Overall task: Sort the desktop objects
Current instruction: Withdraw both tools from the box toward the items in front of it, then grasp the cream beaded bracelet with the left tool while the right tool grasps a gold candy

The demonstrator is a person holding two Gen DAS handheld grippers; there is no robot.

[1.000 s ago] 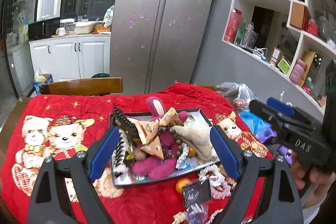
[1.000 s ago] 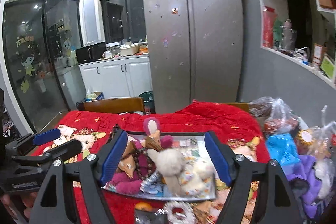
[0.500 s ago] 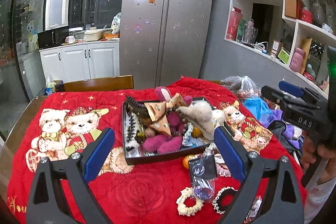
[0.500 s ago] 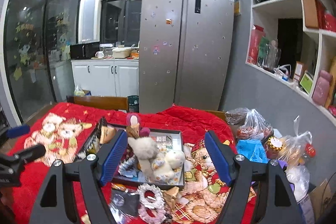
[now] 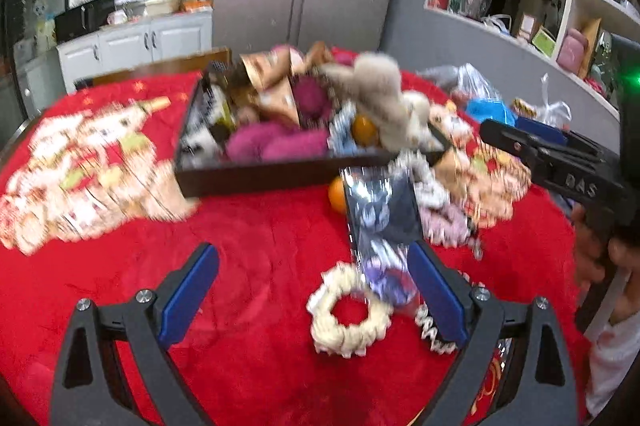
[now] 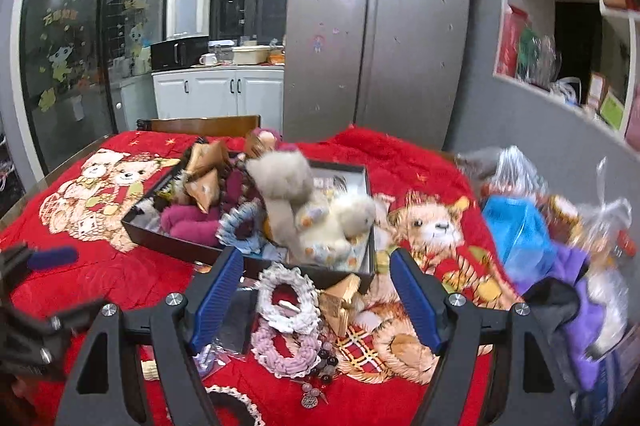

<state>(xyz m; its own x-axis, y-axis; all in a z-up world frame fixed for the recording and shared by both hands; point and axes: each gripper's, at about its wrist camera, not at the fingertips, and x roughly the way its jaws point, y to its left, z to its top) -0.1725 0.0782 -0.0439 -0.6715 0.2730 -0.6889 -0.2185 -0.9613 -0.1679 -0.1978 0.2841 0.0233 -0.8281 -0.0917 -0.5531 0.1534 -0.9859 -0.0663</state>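
We see our left gripper (image 5: 312,286) spread wide over the red plush tablecloth (image 5: 248,250), holding nothing; a cream ruffled scrunchie (image 5: 349,311) lies on the cloth between its blue pads, nearer the right one, untouched. A shiny clear plastic packet (image 5: 380,214) lies just beyond, partly behind the right pad. Our right gripper (image 6: 316,290) also stands wide open and empty above a white ruffled scrunchie (image 6: 286,296) and a pale purple scrunchie (image 6: 282,348), with a small gold wrapped packet (image 6: 340,300) beside them. Behind these sits the dark rectangular tray (image 6: 180,244), heaped with a grey plush toy (image 6: 284,186), a white plush toy (image 6: 340,222), magenta plush pieces (image 6: 188,222) and an orange fruit (image 5: 363,131). Plastic bags (image 6: 520,234) crowd the table's right edge.
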